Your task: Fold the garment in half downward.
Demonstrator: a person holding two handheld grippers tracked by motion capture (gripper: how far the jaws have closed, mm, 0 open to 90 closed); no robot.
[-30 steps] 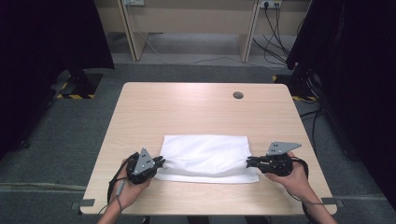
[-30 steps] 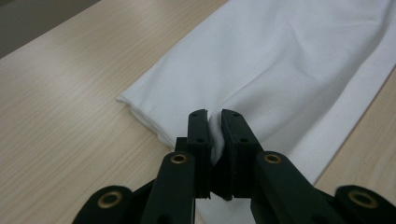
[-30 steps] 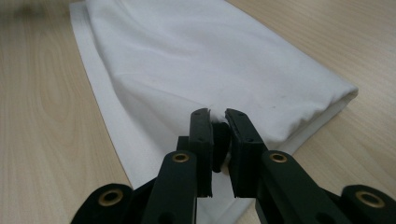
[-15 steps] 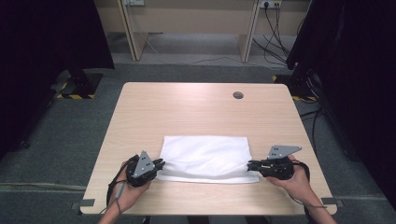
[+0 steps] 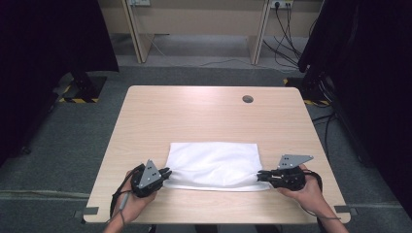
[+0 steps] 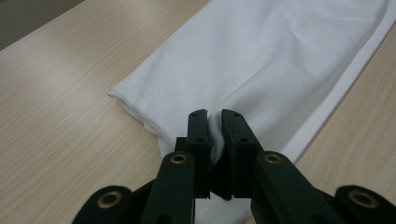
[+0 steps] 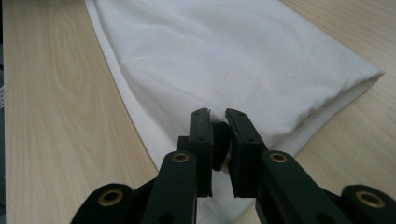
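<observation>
I had the white cloth (image 5: 214, 164) lying folded near the worktop's (image 5: 194, 111) near edge, roughly midway between its left and right edges, with one long side running just inside that near edge. My left gripper (image 5: 163, 174) sat at the cloth's left end by its near corner, and its fingers (image 6: 200, 135) were pinching a fold of the fabric between them, almost pressed together. My right gripper (image 5: 261, 176) did the same at the cloth's right end, fingers (image 7: 201, 133) clamped on a small tuck of the fabric there. Both hands rested low, close to the worktop.

I judged the step in hand to be lifting the near side and carrying it over to make another fold. To do that well I would have kept both pinches firm, raised the two ends together at an even pace so the cloth stayed taut between them, and carried them toward the far edge in parallel. The layers at the left end looked loose, so a slack grip could have let the lower layer slide out
</observation>
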